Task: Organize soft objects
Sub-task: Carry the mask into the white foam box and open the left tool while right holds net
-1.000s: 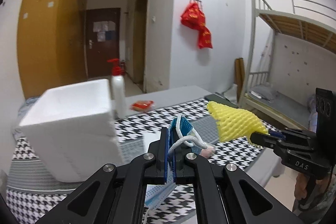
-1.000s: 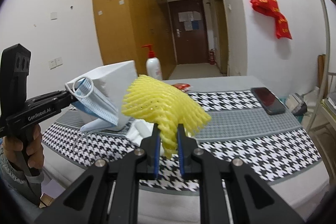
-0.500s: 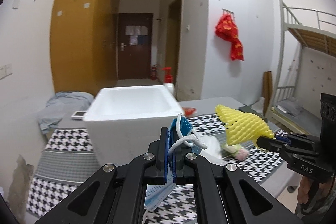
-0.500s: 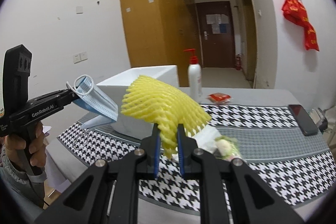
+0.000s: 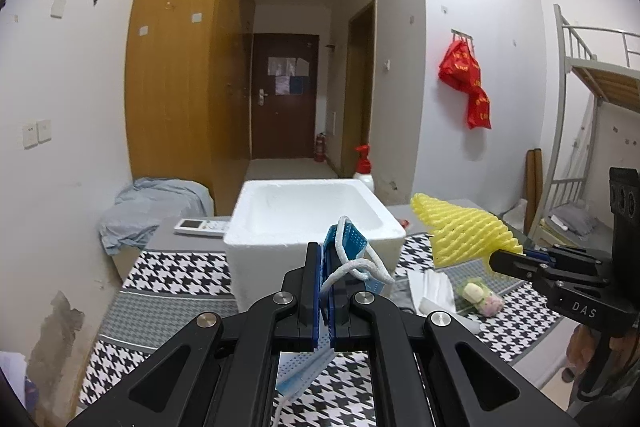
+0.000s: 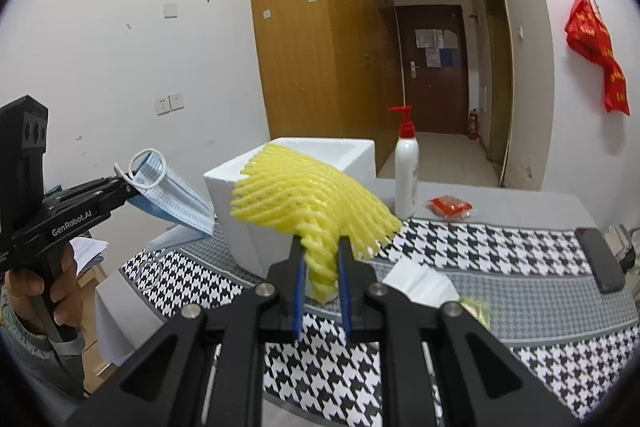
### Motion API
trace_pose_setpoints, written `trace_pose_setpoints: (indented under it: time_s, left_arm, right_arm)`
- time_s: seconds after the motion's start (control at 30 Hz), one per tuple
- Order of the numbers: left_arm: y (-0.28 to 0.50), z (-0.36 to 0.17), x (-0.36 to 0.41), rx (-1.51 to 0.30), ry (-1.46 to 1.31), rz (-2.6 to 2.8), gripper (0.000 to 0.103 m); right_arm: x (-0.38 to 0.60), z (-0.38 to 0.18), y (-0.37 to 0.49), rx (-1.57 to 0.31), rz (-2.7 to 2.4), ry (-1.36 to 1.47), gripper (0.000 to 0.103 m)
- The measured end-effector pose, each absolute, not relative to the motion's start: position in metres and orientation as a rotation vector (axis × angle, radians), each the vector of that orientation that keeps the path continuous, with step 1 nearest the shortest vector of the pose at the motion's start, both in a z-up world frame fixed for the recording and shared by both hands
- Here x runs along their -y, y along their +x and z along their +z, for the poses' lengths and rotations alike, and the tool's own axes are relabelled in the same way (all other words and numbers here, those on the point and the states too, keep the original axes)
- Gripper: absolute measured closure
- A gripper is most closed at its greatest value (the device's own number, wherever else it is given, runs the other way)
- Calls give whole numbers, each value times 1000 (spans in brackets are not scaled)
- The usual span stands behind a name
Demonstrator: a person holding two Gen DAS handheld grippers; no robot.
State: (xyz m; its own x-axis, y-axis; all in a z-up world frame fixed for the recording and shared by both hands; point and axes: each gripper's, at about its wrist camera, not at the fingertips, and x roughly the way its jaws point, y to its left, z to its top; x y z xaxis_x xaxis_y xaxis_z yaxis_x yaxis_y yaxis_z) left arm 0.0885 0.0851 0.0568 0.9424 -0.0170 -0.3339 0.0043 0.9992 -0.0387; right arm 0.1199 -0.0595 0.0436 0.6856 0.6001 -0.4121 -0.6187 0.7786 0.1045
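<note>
Item 1: left gripper (image 5: 327,291), jaws pressed together on a blue pleated disposable face mask with white ear loops (image 5: 347,241); the mask hangs in the air, its lower end drooping below the fingers. Item 2: right gripper (image 6: 321,291), jaws pinching the stem of a yellow foam mesh fruit sleeve (image 6: 312,203), which fans out above the fingers, clear of the table. Item 3: open white polystyrene foam box (image 5: 312,215), resting on the black-and-white houndstooth tablecloth (image 5: 180,271); interior appears vacant. Change over the last second: the left wrist view has swung from the box's outer side to face its open top squarely, and in the right wrist view the box now stands directly behind the sleeve; both grips unchanged. Judgement: both soft items are lifted and lined up with the box, so dropping them in looks like the step in hand. Remaining on the cloth: folded white tissue (image 5: 430,287) and a small wrapped soft item in pale green and pink (image 5: 480,297), probably next for collection. Also present: white pump bottle with red top (image 6: 406,179), dark phone (image 6: 600,259), red packet (image 6: 450,206).
</note>
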Motion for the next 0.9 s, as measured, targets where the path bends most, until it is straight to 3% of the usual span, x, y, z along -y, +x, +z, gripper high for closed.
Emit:
trace_pose_setpoints:
  time_s: [0.9]
  left_arm:
    - [142, 121, -115, -287, -11, 20, 100]
  right_arm:
    - [11, 87, 173, -411, 701, -134, 85]
